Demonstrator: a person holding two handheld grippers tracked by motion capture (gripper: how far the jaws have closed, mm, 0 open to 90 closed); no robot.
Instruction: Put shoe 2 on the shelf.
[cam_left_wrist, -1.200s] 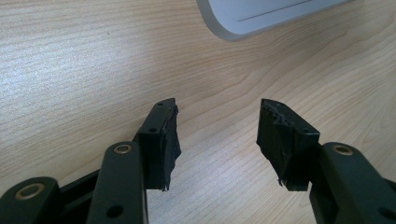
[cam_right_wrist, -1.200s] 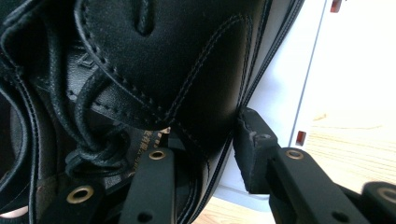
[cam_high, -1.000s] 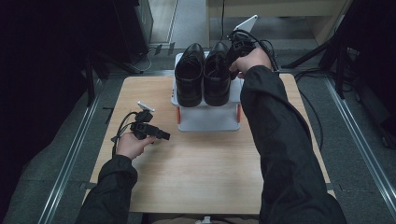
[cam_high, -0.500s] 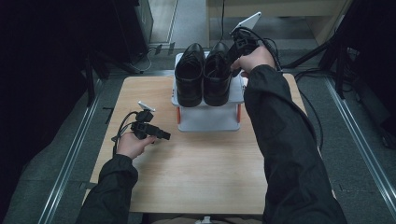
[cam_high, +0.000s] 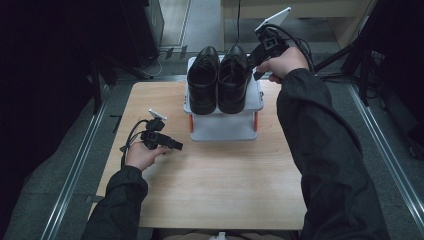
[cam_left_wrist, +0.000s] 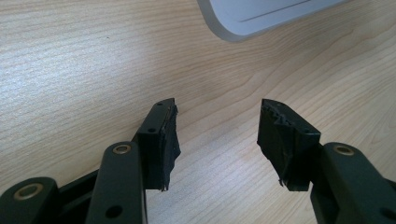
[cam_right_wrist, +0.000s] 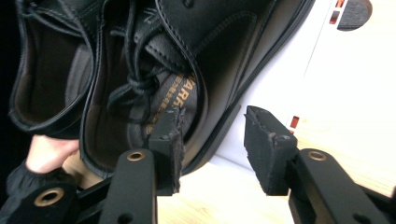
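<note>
Right gripper (cam_high: 253, 60) fingers newly spread off the right shoe (cam_high: 234, 80), hand slightly raised

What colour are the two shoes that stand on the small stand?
The shoes are black leather with black laces; the right gripper view shows this best.

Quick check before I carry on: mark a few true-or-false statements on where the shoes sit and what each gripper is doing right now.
1. Both black shoes sit on the white stand. True.
2. The left gripper holds a shoe. False: its fingers stand open over bare table.
3. The right gripper is clamped on the shoe. False: it has just been opening, the shoe's edge between the fingers.
4. The shoes stand side by side. True.
</note>
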